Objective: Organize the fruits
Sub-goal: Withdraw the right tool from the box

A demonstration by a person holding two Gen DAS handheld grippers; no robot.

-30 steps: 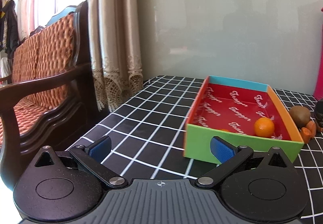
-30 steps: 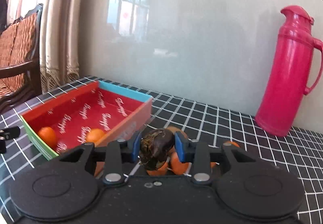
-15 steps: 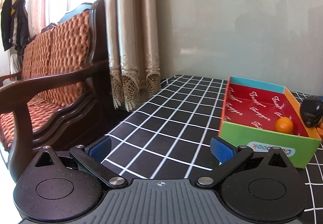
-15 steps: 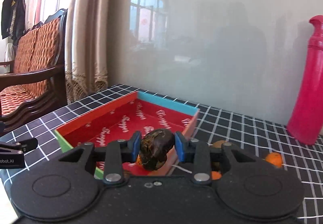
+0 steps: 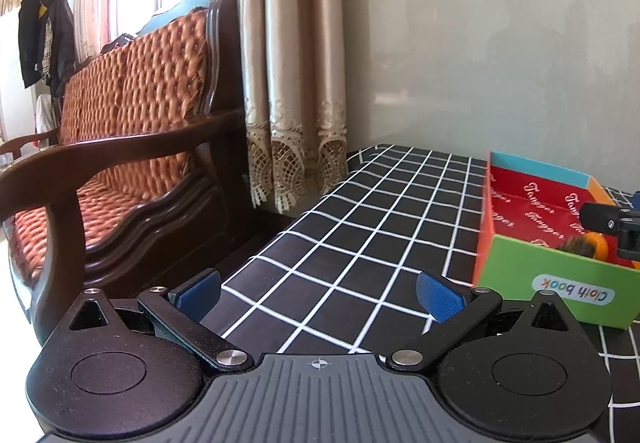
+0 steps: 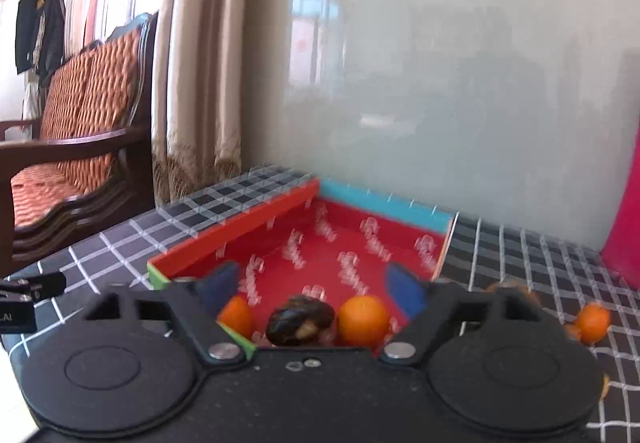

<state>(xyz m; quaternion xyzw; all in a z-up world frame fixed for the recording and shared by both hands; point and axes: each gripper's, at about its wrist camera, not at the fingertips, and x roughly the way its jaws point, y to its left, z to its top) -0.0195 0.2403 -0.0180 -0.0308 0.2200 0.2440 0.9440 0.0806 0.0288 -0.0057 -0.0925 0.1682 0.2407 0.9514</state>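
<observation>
Now lying loose on the red floor of the cardboard box point(image 6: 248, 231): a dark brown, rough-skinned fruit point(image 6: 300, 320), kind unclear, flanked by two small oranges point(image 6: 363, 319), one on each side, all near the green front wall. Poised just above, right gripper point(image 6: 310, 287), blue pads spread wide and gripping nothing; picture blurred. Outside the box on the black checked tablecloth point(image 6: 520, 263), further fruit, including another small orange point(image 6: 593, 321) and a brownish piece partly hidden behind the gripper body. Off to the left, low over the cloth, left gripper point(image 5: 320, 293), also wide open and empty, pointed past the box toward a wooden sofa point(image 5: 120, 131) and lace-edged curtain point(image 5: 292, 63). Pink flask point(image 6: 624, 211) at the right edge.

Judged risks: round fruit rolling and knocking together inside the box; an open finger catching the light cardboard wall on withdrawal and dragging the box askew; loose fruit outside nudged across the cloth.
</observation>
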